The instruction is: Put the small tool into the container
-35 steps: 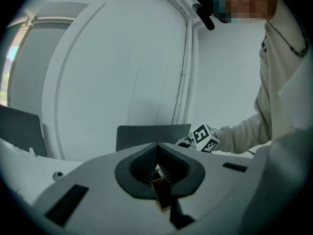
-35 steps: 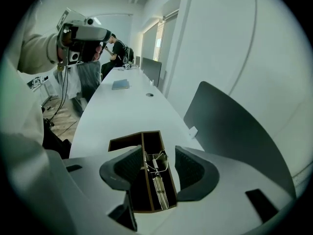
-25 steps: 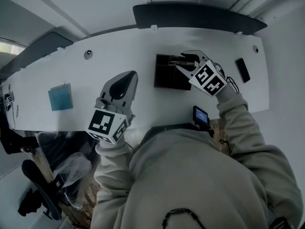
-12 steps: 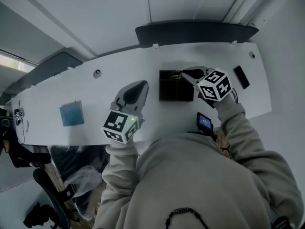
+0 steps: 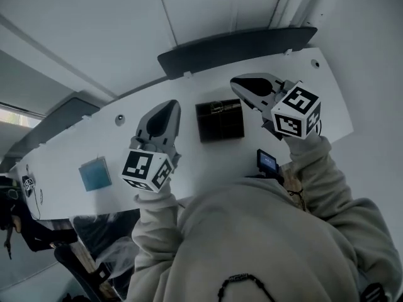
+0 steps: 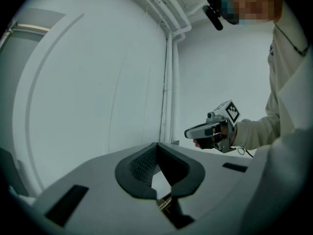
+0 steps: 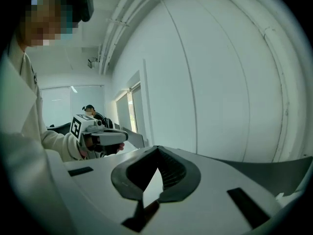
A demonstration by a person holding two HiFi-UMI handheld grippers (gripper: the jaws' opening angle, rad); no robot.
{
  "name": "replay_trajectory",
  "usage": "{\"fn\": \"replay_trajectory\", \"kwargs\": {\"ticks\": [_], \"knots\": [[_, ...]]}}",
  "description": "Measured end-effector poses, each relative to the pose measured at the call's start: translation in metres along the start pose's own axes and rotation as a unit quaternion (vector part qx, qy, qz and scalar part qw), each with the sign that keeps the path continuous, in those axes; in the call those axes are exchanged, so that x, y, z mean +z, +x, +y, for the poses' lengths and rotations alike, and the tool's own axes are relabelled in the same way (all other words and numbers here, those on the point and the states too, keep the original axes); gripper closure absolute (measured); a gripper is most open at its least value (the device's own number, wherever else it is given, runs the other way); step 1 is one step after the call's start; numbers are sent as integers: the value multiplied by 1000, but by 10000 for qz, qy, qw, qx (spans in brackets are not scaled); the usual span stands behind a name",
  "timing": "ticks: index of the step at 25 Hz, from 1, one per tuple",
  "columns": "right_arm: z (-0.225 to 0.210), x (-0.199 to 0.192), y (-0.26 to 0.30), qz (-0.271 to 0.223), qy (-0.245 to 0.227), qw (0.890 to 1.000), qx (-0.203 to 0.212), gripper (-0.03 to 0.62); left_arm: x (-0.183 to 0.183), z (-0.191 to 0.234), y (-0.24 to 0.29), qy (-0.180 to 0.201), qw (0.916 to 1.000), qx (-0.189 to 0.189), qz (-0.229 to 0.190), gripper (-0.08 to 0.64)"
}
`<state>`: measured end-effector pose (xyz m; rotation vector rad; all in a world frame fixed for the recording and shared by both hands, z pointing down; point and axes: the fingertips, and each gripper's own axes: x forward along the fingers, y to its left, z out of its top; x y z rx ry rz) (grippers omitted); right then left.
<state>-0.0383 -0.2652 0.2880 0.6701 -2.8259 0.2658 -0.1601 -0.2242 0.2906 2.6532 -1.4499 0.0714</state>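
Note:
A black square container [image 5: 220, 123] sits on the white table [image 5: 75, 153]. A small metallic tool [image 5: 218, 106] lies inside it along its far edge. My right gripper [image 5: 235, 82] hovers up and to the right of the container, shut and empty; in the right gripper view its jaws [image 7: 157, 152] meet against the wall. My left gripper [image 5: 170, 105] hangs just left of the container, also shut with nothing held, and its jaws [image 6: 157, 150] are closed in the left gripper view. Each gripper view shows the other gripper in a hand, the right gripper [image 6: 211, 129] and the left gripper [image 7: 99, 137].
A blue square pad [image 5: 95, 173] lies on the table at the left. A small black device with a lit screen [image 5: 266, 162] sits at the table's near edge. A dark curved panel [image 5: 233, 43] runs along the table's far side against the wall.
The right gripper was at the container's far edge with the tool at its tips; it has since drawn up and away to the right without it. The head camera tilted.

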Motion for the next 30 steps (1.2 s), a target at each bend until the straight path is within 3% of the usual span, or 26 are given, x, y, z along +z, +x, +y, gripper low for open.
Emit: {"fn": "replay_trajectory", "kwargs": {"ticks": [6, 10, 23, 30], "knots": [[12, 33, -29, -503, -378, 9979, -134, 572, 26, -21, 10, 249, 9991, -263, -234, 560], [14, 28, -42, -646, -149, 9977, -123, 572, 25, -37, 13, 341, 9983, -404, -248, 558], [19, 27, -42, -505, -194, 9985, -14, 572, 24, -38, 5, 273, 9988, -339, -219, 559], [23, 24, -38, -396, -205, 9990, 92, 572, 24, -44, 0, 326, 9980, -513, -189, 558]]}}
